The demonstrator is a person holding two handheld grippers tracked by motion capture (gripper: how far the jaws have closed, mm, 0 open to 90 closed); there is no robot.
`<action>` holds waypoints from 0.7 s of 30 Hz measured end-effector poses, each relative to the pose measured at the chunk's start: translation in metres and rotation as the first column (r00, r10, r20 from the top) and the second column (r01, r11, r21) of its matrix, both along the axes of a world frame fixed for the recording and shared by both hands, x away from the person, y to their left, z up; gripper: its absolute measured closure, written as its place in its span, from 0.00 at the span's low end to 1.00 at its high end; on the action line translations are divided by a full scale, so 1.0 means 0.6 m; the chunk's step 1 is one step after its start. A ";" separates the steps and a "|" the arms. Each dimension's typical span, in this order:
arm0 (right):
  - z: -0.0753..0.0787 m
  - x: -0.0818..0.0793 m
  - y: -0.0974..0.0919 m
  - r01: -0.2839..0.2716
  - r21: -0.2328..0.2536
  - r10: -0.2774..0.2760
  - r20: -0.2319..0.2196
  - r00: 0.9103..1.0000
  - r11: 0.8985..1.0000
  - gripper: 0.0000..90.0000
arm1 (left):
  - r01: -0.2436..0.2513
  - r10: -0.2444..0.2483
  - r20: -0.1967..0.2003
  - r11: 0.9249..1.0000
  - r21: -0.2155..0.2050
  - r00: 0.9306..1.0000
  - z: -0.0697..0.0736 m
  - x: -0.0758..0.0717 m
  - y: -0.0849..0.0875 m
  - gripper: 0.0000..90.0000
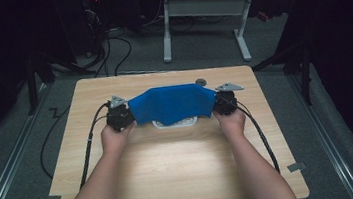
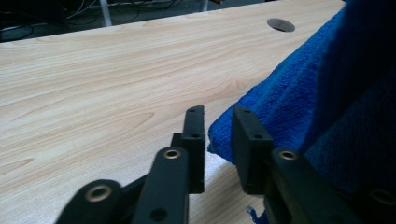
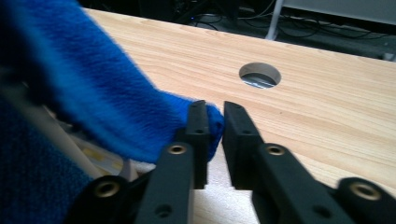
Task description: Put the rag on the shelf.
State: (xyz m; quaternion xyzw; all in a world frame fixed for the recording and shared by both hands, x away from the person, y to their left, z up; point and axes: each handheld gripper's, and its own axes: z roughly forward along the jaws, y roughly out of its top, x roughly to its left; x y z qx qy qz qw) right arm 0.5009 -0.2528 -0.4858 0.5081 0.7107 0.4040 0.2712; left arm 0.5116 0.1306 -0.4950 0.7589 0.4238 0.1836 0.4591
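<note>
Step in hand: While the blue cloth (image 1: 172,103) hangs draped between the two tongs over a white object (image 1: 175,122), both appear to be letting go of its corners.
Left gripper (image 2: 218,140): jaws parted, cloth corner between them, unpinched.
Right gripper (image 3: 215,135): jaws parted, cloth tip against the left-hand jaw, not clamped.
Next move: likely drawing both tongs back clear without dragging the cloth.
High view: shows the white object under the cloth.
Gripper views: show the gaps at the jaws and the table hole (image 3: 259,75) beyond.
</note>
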 end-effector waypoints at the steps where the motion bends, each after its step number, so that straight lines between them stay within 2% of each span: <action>1: 0.001 0.000 -0.002 0.005 -0.003 -0.005 0.000 1.000 1.000 0.86 | -0.005 0.005 0.003 1.000 0.001 1.000 0.001 0.000 0.001 0.78; 6: 0.011 -0.004 -0.012 0.031 0.001 -0.031 0.007 1.000 1.000 0.79 | -0.051 0.051 0.020 0.999 -0.010 0.998 0.008 -0.004 0.013 0.70; 9: 0.018 -0.008 -0.021 0.040 0.019 -0.040 0.032 0.999 0.999 0.79 | -0.065 0.065 0.028 0.998 -0.009 0.997 0.011 -0.007 0.020 0.69; 12: 0.023 -0.012 -0.029 0.051 0.029 -0.052 0.035 0.998 0.998 0.77 | -0.073 0.073 0.040 0.997 -0.006 0.997 0.016 -0.010 0.026 0.67; 21: 0.034 -0.023 -0.043 0.059 0.008 -0.059 0.050 0.997 0.998 0.70 | -0.100 0.099 0.061 0.995 0.012 0.993 0.028 -0.016 0.048 0.65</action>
